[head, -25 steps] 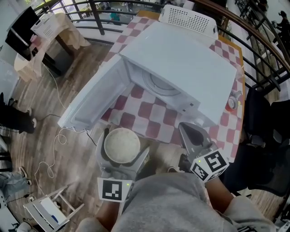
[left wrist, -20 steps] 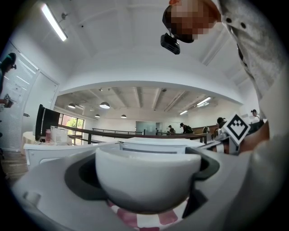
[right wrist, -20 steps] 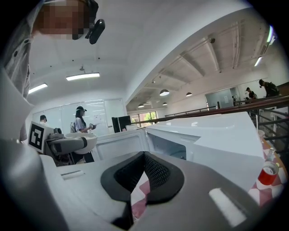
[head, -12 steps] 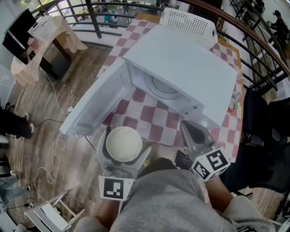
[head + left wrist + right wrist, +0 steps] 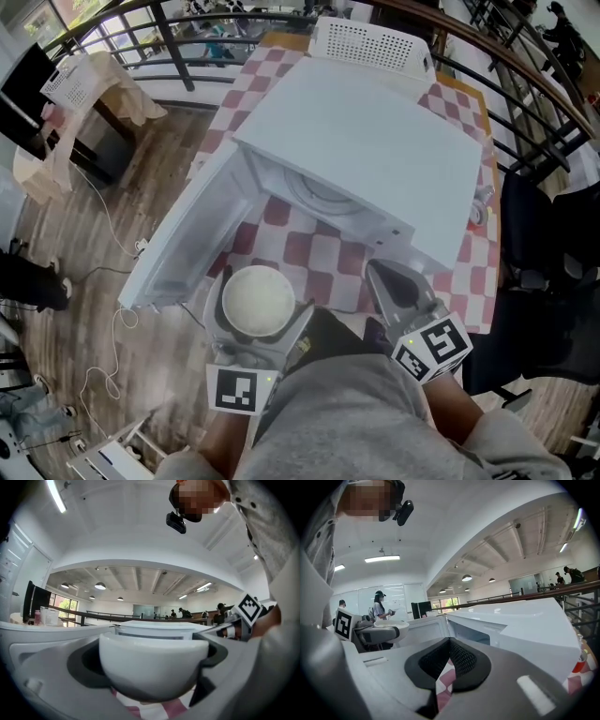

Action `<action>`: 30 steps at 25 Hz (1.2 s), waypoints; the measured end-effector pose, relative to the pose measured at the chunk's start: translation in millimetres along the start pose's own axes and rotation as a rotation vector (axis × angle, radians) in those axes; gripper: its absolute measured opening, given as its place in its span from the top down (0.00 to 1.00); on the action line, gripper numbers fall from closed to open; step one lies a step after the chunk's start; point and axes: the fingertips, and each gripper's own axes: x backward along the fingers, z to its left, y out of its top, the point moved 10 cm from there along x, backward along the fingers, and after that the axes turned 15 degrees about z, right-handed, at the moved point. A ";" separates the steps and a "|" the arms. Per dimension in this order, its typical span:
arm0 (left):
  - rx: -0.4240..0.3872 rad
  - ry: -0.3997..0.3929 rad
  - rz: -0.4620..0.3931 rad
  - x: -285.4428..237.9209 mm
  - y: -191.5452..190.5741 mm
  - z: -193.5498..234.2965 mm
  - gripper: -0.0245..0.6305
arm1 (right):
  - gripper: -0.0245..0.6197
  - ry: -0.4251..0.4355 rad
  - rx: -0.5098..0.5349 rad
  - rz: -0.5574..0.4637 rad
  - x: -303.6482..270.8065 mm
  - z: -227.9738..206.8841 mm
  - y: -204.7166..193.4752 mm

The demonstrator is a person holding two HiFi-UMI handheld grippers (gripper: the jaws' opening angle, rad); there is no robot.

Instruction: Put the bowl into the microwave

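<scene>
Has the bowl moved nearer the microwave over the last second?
Yes. The bowl, clamped in the left gripper, has edged forward towards the microwave door, which hangs open.

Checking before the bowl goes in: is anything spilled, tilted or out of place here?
Nothing stands out. The bowl sits level between the left gripper's jaws, nothing spilled. The microwave stands on the checkered cloth with its door open. The right gripper is shut and empty.
</scene>
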 end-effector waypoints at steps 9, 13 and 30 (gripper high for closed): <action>-0.029 -0.065 0.048 -62.0 -2.3 4.0 0.14 | 0.96 0.032 -0.031 0.018 -20.0 -7.6 3.5; -0.074 -0.096 0.080 -97.3 -8.8 4.4 0.14 | 0.96 0.052 -0.035 0.018 -28.5 -8.2 4.9; -0.157 -0.123 0.151 -247.2 -46.5 3.9 0.14 | 0.96 0.091 -0.088 0.065 -68.8 -23.0 6.5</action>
